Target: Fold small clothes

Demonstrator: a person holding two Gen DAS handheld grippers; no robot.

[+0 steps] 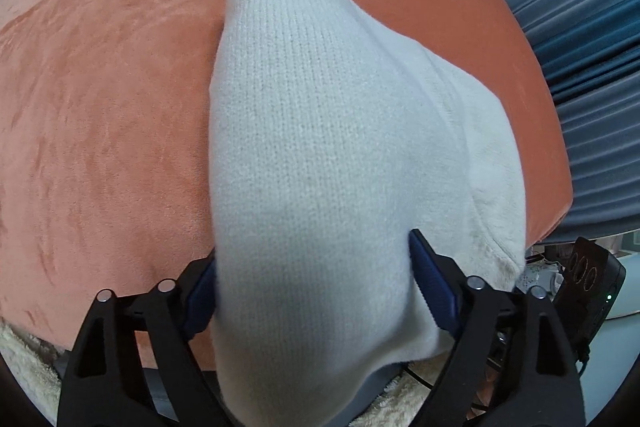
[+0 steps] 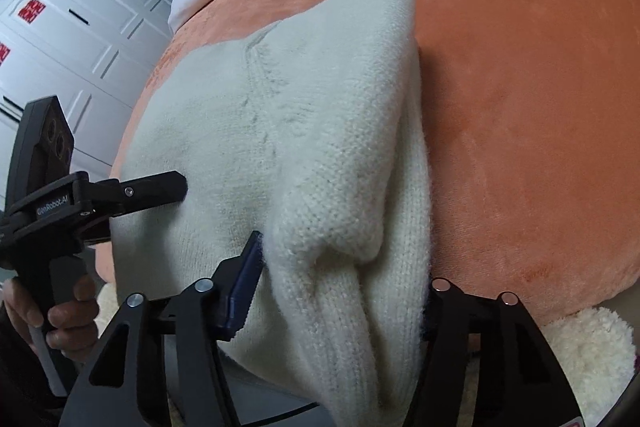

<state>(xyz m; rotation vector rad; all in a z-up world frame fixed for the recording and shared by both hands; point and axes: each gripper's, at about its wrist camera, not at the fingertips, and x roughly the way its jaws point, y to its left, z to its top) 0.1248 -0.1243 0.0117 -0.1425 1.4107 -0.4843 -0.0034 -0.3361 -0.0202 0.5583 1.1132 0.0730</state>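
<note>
With the white sweater (image 1: 328, 155) on the orange bed (image 1: 100, 107), the left claw (image 1: 312, 291) and right claw (image 2: 340, 291) each clamp its near edge, and uneven pulling could skew the fold.

Soft even daylight, faint shadows, strong fisheye warp, dark vignette corners

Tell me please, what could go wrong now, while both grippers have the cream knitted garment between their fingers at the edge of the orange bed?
1. The knitted garment hangs partly over the edge of the orange bed; if a grip fails, it may slide down.
2. The right gripper takes a thick bunched fold, so layers may slip out unevenly.
3. The left gripper spans much fabric; pulling could stretch or snag the loose knit.
</note>
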